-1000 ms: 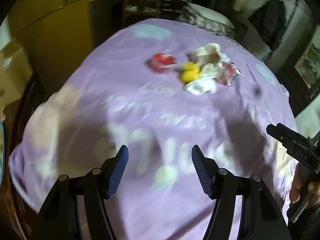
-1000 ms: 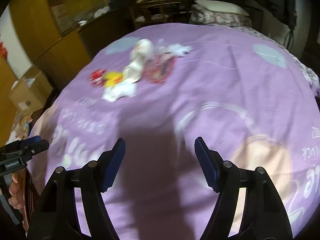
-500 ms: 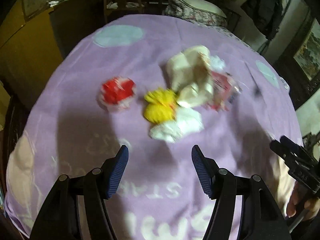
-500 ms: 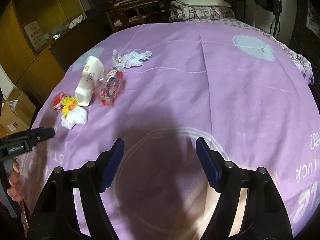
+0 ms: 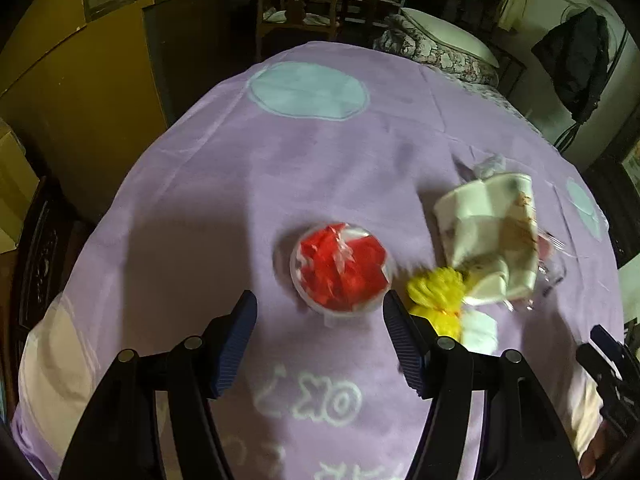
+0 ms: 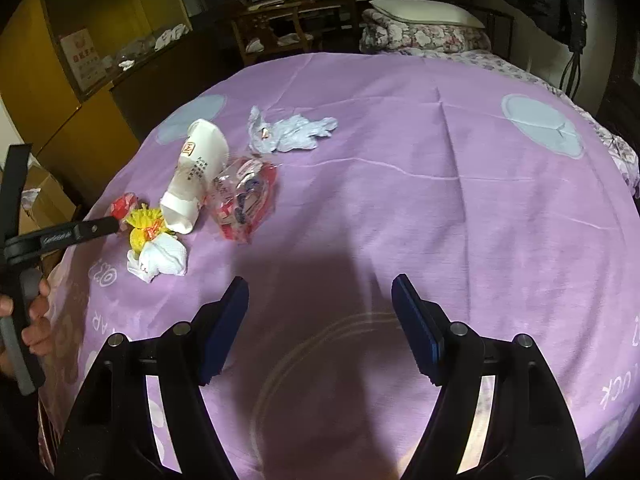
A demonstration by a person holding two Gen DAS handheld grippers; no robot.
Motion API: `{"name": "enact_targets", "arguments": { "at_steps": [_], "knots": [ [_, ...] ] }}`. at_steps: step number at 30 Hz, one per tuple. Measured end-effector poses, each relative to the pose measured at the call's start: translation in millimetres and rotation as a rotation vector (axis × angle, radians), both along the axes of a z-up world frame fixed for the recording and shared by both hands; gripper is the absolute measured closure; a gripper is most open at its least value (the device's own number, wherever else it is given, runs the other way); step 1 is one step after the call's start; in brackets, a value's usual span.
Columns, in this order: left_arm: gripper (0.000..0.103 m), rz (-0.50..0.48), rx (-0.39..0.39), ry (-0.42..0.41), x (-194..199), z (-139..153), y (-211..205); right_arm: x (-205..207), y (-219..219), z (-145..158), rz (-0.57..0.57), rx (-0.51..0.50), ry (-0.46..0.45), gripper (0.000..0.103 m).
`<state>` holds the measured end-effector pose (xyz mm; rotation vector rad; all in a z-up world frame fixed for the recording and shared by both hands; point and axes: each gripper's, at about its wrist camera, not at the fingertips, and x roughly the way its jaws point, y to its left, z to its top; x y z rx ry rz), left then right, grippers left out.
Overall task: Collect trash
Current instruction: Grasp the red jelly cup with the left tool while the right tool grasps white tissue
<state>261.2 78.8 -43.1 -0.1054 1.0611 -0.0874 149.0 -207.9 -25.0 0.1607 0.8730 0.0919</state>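
Trash lies on a purple bedsheet (image 5: 224,184). A round clear lid holding red wrapper (image 5: 340,268) sits just ahead of my left gripper (image 5: 318,322), whose jaws stand open with nothing between them. To its right lie a yellow wrapper (image 5: 438,292), a crushed white paper cup (image 5: 488,232) and a white tissue (image 5: 480,330). My right gripper (image 6: 320,312) is open over bare sheet. From there the white cup (image 6: 196,176), a clear red-printed bag (image 6: 244,196), a crumpled pale plastic piece (image 6: 288,134), the yellow wrapper (image 6: 144,226) and the tissue (image 6: 162,258) lie far left.
Dark wooden furniture (image 6: 288,28) and folded floral bedding with a pillow (image 6: 424,24) stand beyond the bed. A yellow cabinet (image 5: 80,92) and cardboard boxes (image 6: 40,196) are at the left. A hand (image 6: 32,320) holds the left gripper's handle at the bed's left edge.
My left gripper has advanced toward the trash pile and shifted left, so the red-filled lid now sits right before its jaws. The right gripper moved forward slightly; both stayed open.
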Motion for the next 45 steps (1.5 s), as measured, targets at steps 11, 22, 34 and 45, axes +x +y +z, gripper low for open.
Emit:
{"name": "enact_targets", "arguments": {
  "at_steps": [11, 22, 34, 45],
  "knots": [
    [0.031, -0.022, -0.03, 0.001, 35.5, -8.0, -3.7, 5.0, 16.2, -0.7, 0.026, -0.03, 0.005, 0.03],
    [0.047, -0.035, 0.028, 0.048, 56.5, -27.7, -13.6, 6.9, 24.4, 1.5, 0.036, -0.043, 0.006, 0.029],
    [0.047, -0.088, 0.028, 0.056, -19.1, -7.1, 13.3, 19.9, 50.2, -1.4, 0.092, -0.036, 0.032, 0.029],
    [0.047, -0.092, -0.019, 0.056, -77.2, -10.2, 36.0, 47.6, 124.3, -11.3, 0.252, -0.064, 0.066, 0.029]
  ]
}}
